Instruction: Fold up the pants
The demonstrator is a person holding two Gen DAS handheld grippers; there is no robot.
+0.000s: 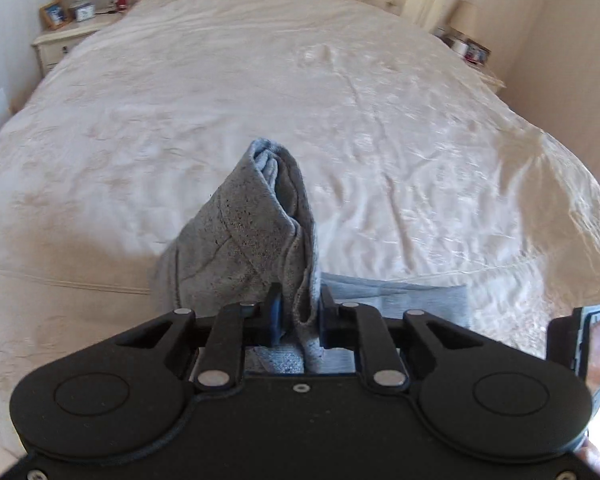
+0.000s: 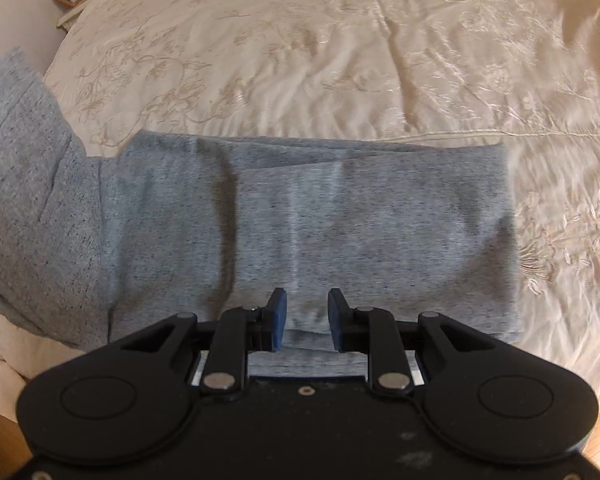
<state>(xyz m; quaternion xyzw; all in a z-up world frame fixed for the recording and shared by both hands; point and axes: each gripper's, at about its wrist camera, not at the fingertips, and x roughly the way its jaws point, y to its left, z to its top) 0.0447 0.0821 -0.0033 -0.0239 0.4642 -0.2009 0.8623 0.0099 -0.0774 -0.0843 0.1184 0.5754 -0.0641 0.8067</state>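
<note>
The pants point(image 2: 300, 220) are soft grey knit, light and floppy; they look best taken by a bunched edge. The left gripper point(image 1: 298, 312) pinches a gathered end, lifted off the bed point(image 1: 340, 100). The right gripper point(image 2: 307, 316) has its fingers narrowly apart around a raised fold, though contact is unclear. The folded band's long axis runs left-right across the right wrist view.

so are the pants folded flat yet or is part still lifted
Partly folded. One end of the pants lies flat, doubled on the bedspread; the other end rises bunched in the left gripper.
</note>
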